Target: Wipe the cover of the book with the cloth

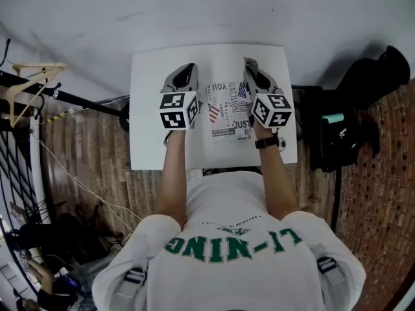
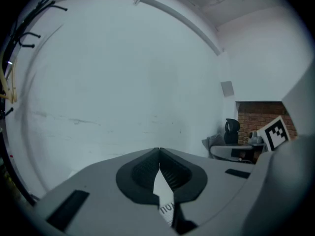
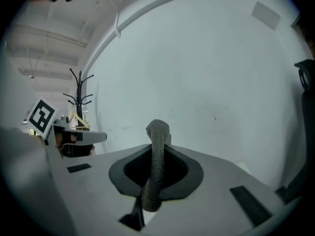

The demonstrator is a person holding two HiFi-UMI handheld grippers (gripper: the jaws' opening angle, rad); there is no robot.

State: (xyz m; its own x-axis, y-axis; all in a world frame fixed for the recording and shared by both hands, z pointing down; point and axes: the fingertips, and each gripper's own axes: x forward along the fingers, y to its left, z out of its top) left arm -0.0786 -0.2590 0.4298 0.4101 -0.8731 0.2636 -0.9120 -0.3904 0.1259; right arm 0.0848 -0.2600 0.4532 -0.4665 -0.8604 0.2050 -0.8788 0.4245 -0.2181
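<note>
2 grippers are held over a white table (image 1: 150,76) by a person in a white shirt, 1 on each side of the book (image 1: 225,112). The book lies flat on the middle of the table with its printed cover up, its far edge toward the wall.

The left gripper (image 1: 187,70) is just to the left of the book, its jaws pointing to the far side. In the left gripper view its 2 jaws meet at the tips with nothing held between them; through the slit below the tips a strip of white table and a corner of the book's print can be seen.

The right gripper (image 1: 251,65) is at the book's far right corner. Its jaws are clamped on the cloth (image 3: 157,132), a grey knitted piece (bunched into a narrow roll) that rises between the pads and sticks out past the tips. Whether the cloth touches the cover cannot be told from the head view.

Each gripper carries its marker cube, the left cube (image 1: 178,110) and the right cube (image 1: 271,110) both on the near side of the jaws. A dark wristwatch (image 1: 267,142) sits on the right wrist. A coat stand (image 3: 78,90) is visible at the left of the right gripper view, and a black bag (image 1: 363,86) lies on the floor to the right of the table.
</note>
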